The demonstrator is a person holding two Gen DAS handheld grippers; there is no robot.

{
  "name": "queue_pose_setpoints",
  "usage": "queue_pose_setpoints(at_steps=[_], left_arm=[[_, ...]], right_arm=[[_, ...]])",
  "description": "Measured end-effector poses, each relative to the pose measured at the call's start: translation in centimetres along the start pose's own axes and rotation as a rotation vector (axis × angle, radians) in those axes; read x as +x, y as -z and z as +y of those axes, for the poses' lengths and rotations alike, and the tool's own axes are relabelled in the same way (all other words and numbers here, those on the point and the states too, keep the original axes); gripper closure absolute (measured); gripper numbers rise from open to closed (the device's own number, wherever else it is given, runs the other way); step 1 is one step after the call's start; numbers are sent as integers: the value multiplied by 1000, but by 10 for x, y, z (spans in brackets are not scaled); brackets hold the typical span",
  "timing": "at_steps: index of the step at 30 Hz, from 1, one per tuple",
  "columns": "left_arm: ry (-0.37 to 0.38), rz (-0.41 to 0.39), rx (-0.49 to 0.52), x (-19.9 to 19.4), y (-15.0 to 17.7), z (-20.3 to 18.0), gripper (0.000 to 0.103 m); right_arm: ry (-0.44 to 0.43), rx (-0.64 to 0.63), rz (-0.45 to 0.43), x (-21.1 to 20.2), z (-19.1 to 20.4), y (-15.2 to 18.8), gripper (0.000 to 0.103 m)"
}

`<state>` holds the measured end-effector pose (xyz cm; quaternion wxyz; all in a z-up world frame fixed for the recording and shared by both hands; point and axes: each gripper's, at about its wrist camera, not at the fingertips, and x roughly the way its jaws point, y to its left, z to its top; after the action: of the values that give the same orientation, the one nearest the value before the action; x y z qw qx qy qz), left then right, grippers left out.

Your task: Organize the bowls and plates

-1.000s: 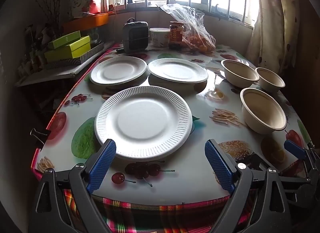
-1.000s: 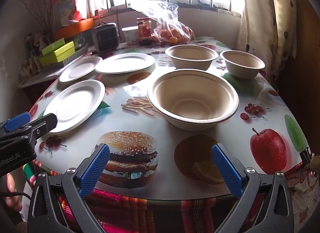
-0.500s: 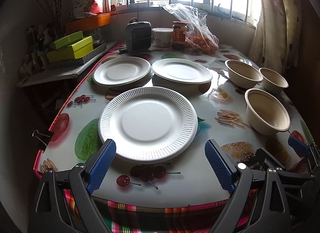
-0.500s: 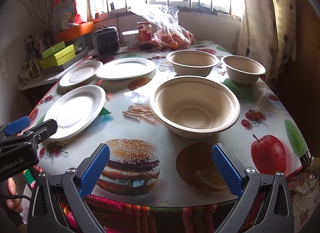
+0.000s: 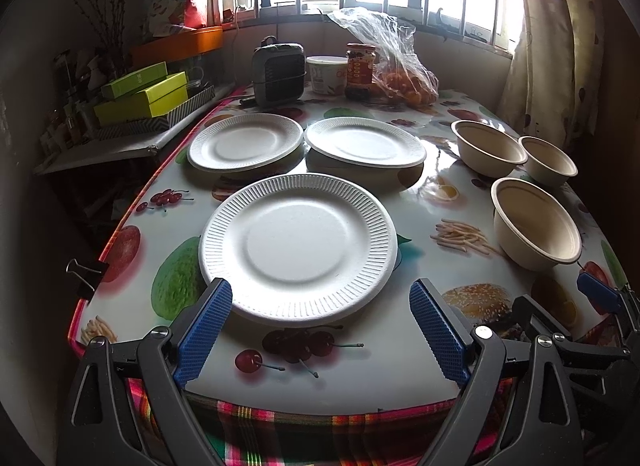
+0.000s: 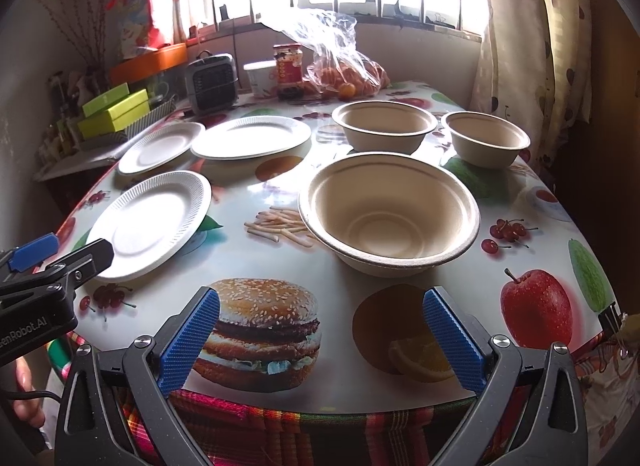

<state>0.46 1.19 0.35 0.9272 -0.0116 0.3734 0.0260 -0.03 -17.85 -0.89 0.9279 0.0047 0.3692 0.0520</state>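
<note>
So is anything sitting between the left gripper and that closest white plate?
Nothing visible does. The left gripper is open and lined up with the near plate, with only bare tablecloth between its fingers and the rim.

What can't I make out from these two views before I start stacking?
- Far right bowl, left view: its near side sits behind the other bowls.
- Bag, right view: window glare washes out its top; the fruit count is unclear.
- Jar label, both views: too small to read.
- Right gripper, left view: cut off by the edge.
- Table front edge: hidden behind both grippers.
</note>
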Motion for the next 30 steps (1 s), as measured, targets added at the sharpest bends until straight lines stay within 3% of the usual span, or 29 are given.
queue_pose_setpoints(at_steps=[30], left_arm=[[-2, 4, -4, 0, 2, 3, 12]], right_arm=[[10, 1, -1, 1, 0, 1, 0]])
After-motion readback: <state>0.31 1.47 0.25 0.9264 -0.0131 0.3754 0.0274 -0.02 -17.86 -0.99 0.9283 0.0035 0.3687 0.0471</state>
